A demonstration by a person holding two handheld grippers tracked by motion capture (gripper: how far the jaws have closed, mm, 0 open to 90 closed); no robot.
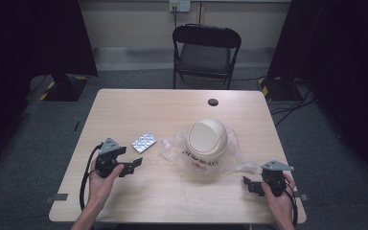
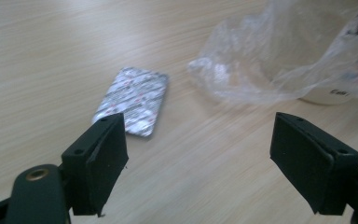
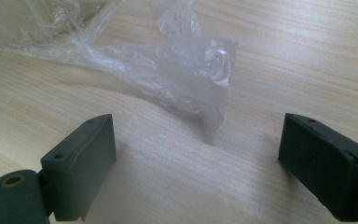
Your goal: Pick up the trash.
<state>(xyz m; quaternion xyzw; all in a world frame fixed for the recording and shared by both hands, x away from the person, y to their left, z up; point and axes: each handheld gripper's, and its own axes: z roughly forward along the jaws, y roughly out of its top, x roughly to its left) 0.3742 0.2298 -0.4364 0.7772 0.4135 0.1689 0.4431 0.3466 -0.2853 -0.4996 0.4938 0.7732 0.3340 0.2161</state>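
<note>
A cream, dome-topped small bin stands mid-table inside a crumpled clear plastic bag with dark lettering. A silver blister pack of pills lies flat to its left. My left gripper rests near the table's front left, open, its jaws aimed toward the blister pack and the bag's edge. My right gripper is held at the front right, open, with a corner of the bag just ahead of its jaws. Nothing sits between either pair of jaws.
The wooden table has a dark cable hole near its far edge. A black folding chair stands behind the table. Black curtains hang on both sides, and cables lie on the grey floor at the right.
</note>
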